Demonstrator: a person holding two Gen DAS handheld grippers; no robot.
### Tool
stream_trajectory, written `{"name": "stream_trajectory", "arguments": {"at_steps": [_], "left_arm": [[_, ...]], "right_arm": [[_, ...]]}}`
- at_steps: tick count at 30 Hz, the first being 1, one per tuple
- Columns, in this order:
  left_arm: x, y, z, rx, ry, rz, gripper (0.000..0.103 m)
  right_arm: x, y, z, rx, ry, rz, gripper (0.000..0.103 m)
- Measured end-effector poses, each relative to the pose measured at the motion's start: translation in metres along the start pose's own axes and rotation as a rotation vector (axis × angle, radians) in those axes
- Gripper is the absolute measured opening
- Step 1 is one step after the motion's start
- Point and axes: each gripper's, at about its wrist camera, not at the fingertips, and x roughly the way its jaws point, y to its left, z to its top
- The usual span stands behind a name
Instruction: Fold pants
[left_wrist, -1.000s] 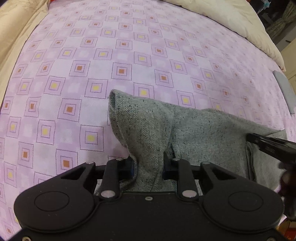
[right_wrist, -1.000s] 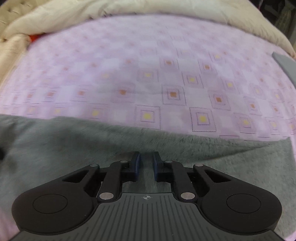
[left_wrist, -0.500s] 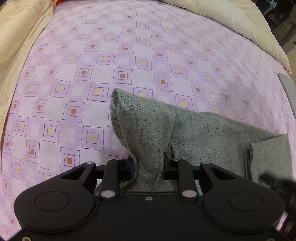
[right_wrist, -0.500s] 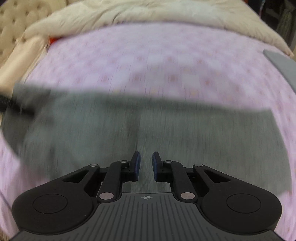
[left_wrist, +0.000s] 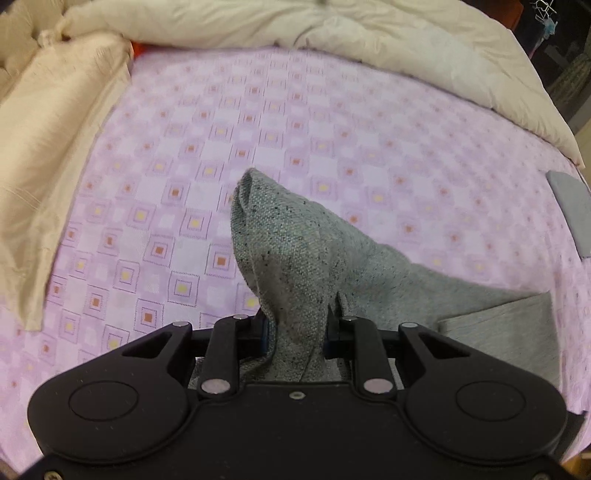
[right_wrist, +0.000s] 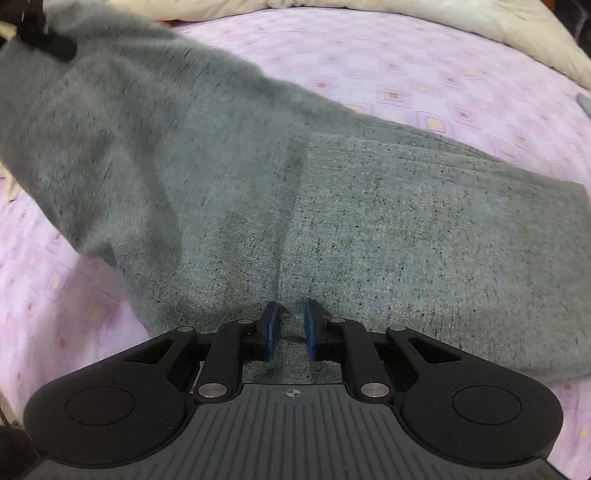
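The grey speckled pants (left_wrist: 295, 251) lie on a purple checked bedsheet (left_wrist: 177, 177). My left gripper (left_wrist: 295, 328) is shut on a bunched edge of the pants and holds it up, so the cloth rises in a peak ahead of the fingers. In the right wrist view the pants (right_wrist: 369, 206) spread wide, their left part lifted toward the upper left. My right gripper (right_wrist: 290, 328) is shut on the pants' near edge, with cloth between the blue pads (right_wrist: 272, 328).
A cream duvet (left_wrist: 369, 48) is heaped along the far side of the bed. A beige pillow (left_wrist: 44, 147) lies at the left. A flat grey object (left_wrist: 572, 210) lies at the bed's right edge.
My left gripper has lifted and pulled back with the cloth, showing more of the bed. In the right wrist view the pants now fill the frame, their left part raised.
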Motion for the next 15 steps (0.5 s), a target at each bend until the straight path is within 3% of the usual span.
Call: {"name": "stream_trajectory", "arguments": {"at_steps": [3, 6, 11, 15], "left_arm": [[-0.024, -0.037, -0.002, 0.032, -0.027, 0.058, 0.030], [-0.042, -0.077, -0.004, 0.047, -0.048, 0.101, 0.030], [-0.055, -0.150, -0.011, 0.028, -0.055, 0.090, 0.029], [-0.034, -0.229, -0.023, 0.063, -0.050, 0.050, 0.029]], "right_arm": [[-0.018, -0.023, -0.001, 0.038, -0.044, 0.130, 0.016], [-0.045, -0.054, -0.003, 0.107, -0.118, 0.188, 0.016], [-0.074, -0.105, -0.013, 0.158, -0.155, 0.187, 0.016], [-0.084, -0.146, -0.021, 0.183, -0.156, 0.148, 0.016]]}}
